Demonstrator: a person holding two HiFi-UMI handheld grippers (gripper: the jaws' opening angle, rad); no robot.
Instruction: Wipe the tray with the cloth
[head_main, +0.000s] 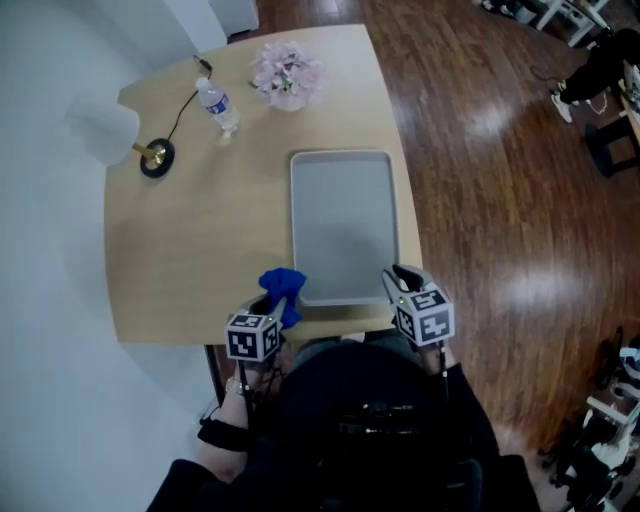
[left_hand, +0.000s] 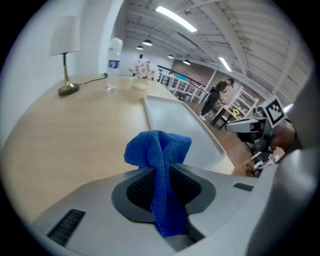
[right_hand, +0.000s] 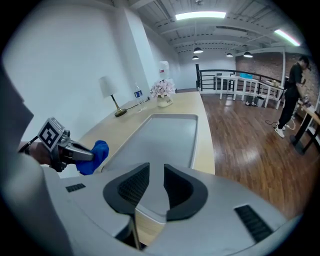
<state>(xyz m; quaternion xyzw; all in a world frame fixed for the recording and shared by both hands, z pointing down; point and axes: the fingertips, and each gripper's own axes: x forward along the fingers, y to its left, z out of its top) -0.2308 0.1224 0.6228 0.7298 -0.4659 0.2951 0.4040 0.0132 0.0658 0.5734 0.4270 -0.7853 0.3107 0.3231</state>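
Presently catalogued. Left gripper (left_hand: 161, 176): jaws clamped on a bunched blue cloth (left_hand: 159, 147), with a fold standing proud of the pads, carried just beside the tray's near left corner. Right gripper (right_hand: 156, 175): jaws slightly apart, nothing gripped, poised at the near right corner. Tray (head_main: 345, 220): grey, bare, laid flat on the wooden table (head_main: 200, 240); wiping judged not yet begun. Hazards judged: the cloth could be dragged from its narrow bite if pressed hard, and the unsteadied tray could be pushed toward the table edge.
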